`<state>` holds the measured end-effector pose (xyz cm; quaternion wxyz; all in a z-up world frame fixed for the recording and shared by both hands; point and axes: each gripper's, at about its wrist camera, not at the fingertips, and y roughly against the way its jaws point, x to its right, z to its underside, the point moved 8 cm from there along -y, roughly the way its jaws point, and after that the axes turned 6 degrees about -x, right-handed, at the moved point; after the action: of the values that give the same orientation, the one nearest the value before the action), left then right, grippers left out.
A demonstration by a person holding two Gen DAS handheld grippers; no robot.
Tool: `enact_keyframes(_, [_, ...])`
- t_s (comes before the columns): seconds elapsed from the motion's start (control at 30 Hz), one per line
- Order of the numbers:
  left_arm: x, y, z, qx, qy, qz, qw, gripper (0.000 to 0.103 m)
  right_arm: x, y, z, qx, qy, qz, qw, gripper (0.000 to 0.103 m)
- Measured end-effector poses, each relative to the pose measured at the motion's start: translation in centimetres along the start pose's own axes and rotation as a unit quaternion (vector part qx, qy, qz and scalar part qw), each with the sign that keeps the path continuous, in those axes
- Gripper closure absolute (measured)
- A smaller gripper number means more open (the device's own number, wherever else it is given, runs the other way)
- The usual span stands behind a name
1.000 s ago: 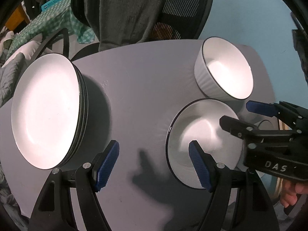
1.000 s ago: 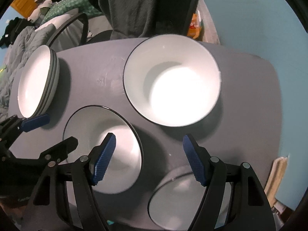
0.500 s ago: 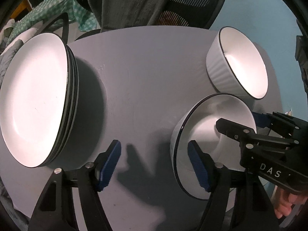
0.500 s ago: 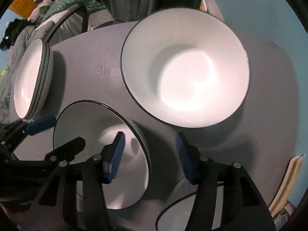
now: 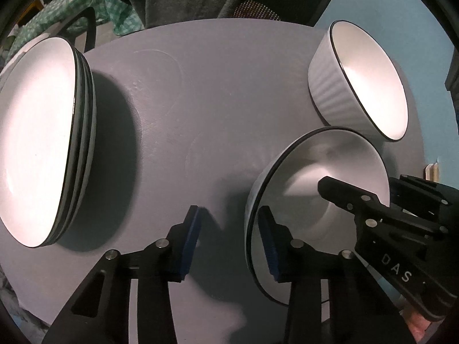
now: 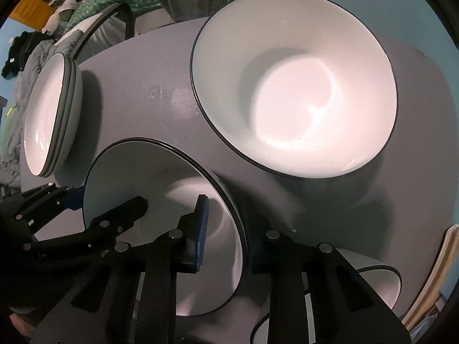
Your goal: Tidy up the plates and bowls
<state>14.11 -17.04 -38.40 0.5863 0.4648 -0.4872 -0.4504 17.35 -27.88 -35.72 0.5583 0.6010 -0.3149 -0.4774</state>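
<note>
While the plate stack (image 5: pixel 37 140) sits far left, both grippers straddle the near bowl (image 5: pixel 324 189): the left gripper (image 5: pixel 229 238) has been narrowing over its left rim, the right gripper (image 6: pixel 226 229) over its right, neither visibly pinching.

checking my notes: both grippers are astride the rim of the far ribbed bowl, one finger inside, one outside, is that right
Not the far ribbed bowl. The left gripper and right gripper are astride the rim of the nearer bowl, one finger inside, one outside, as both wrist views show. Their jaws have just been closing with that rim between them.
</note>
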Motion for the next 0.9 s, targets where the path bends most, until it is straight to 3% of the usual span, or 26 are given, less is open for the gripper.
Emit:
enact_keyframes(0.07, [0.0, 0.0, 0.1, -0.002, 0.002, 0.005, 1.0000, 0.070, -0.1, -0.1, -0.2, -0.001, -0.001, 0.000, 1.000, 0.082])
enact_keyframes(0.2, [1.2, 0.1, 0.2, -0.007, 0.002, 0.012, 0.9999, 0.093, -0.2, -0.1, -0.3, 0.004, -0.001, 0.003, 1.000, 0.087])
enact_keyframes(0.33, [1.7, 0.1, 0.5, -0.002, 0.004, -0.007, 1.0000, 0.092, -0.1, 0.0, -0.1, 0.006, 0.003, 0.010, 1.000, 0.090])
enact_keyframes(0.5, [0.9, 0.5, 0.9, -0.011, 0.032, 0.019, 0.9993, 0.093, -0.5, 0.2, 0.2, 0.001, 0.002, 0.006, 1.000, 0.096])
enact_keyframes(0.63, [0.7, 1.2, 1.0, -0.006, 0.029, 0.006, 0.9996, 0.092, -1.2, 0.5, 0.4, -0.001, 0.005, 0.005, 1.000, 0.096])
enact_keyframes(0.9, [1.2, 3.6, 0.9, 0.001, 0.032, 0.014, 0.9994, 0.092, -1.5, 3.3, 0.1, 0.011, 0.003, 0.017, 1.000, 0.096])
